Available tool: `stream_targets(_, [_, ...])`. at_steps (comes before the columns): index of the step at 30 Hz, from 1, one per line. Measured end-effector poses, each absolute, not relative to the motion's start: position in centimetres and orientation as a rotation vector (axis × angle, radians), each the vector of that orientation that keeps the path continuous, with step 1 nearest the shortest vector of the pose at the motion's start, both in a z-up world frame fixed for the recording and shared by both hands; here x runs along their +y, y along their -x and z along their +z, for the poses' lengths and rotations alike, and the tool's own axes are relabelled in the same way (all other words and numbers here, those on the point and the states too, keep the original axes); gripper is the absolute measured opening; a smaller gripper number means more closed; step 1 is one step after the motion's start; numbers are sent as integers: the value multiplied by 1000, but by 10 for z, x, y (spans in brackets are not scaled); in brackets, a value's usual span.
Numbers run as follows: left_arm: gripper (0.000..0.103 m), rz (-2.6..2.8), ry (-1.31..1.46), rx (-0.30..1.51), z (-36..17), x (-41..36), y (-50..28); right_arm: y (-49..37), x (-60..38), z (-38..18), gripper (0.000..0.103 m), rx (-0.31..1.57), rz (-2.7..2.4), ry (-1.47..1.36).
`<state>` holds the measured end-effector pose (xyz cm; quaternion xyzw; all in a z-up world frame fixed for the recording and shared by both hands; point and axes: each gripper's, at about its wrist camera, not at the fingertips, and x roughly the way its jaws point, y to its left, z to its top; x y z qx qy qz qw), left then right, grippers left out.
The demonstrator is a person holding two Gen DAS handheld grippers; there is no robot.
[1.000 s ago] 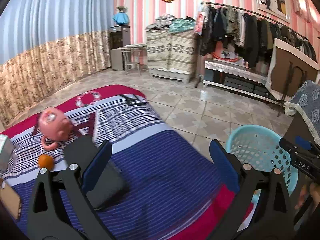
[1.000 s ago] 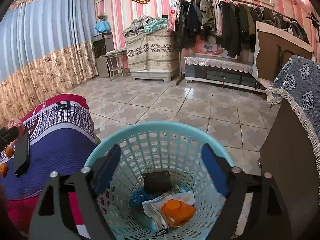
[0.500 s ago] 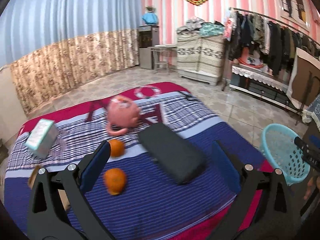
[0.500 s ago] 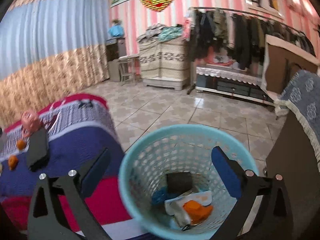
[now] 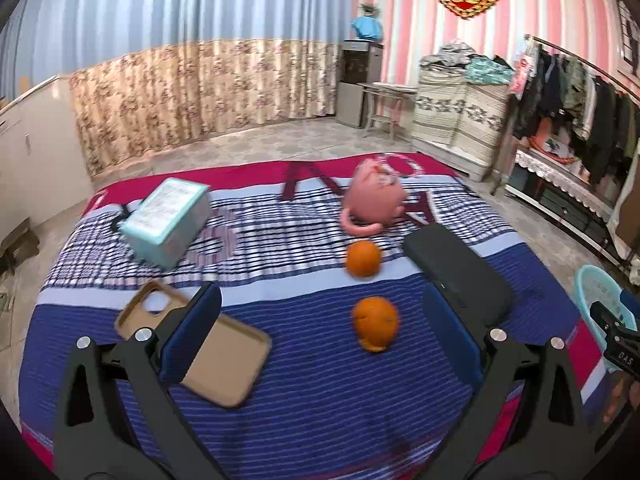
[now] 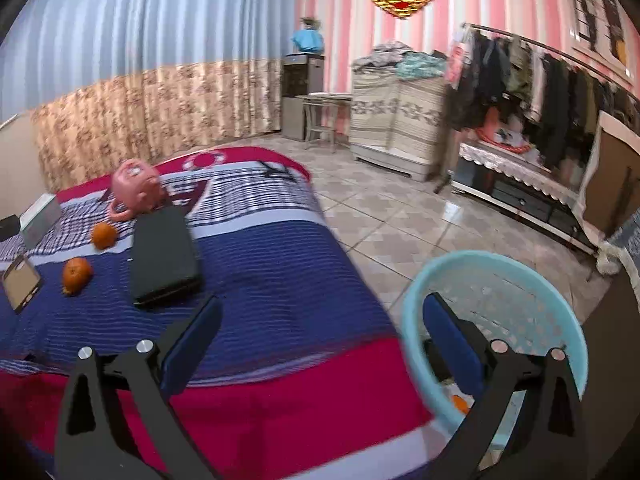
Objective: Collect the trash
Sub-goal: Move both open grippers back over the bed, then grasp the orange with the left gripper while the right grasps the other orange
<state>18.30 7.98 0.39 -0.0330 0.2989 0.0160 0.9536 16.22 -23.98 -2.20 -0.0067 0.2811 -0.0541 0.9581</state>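
Two oranges lie on the striped bed blanket: a whole one and a nearer one with torn peel. My left gripper hangs open and empty above the blanket, with the nearer orange just beyond its fingers. My right gripper is open and empty too, over the bed's red edge, its right finger in front of the light blue basket. The basket stands on the floor by the bed, with orange scraps inside. The oranges also show far left in the right wrist view.
On the bed lie a tan phone case, a teal box, a pink toy and a black case. The basket sits at the bed's right. Tiled floor, a clothes rack and a cabinet lie beyond.
Both views have swung left from the basket toward the bed. The oranges, box and phone case came into the left view. The right gripper left the basket's opening and its jaws widened slightly.
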Motion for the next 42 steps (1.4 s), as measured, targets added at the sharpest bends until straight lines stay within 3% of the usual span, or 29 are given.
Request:
stream_targets(11, [97,80,104,686,-23,117,-181,-171,-201,-29,98,594,-70,55])
stream_targets(23, [95,-47,9,746,-42,61,-214,-183,-206,-44,98,654,-58,-16])
stream_targets(25, [89,-68,-12,776,-48,47,-226,-185,-210,-45,98,663,-61,-28])
stream_targets(33, [37,-147,-4,868,-72,25,-246,-188,-212,-47,98,691,-66,-15])
stream_targets(36, [30,-168,31,855,-69,29,-244,-189,-206,-46,98,690,-56,-14])
stream_targets(42, [28,-136,35,799,-53,56,-233,-193,-182,-42,98,687,-17,14])
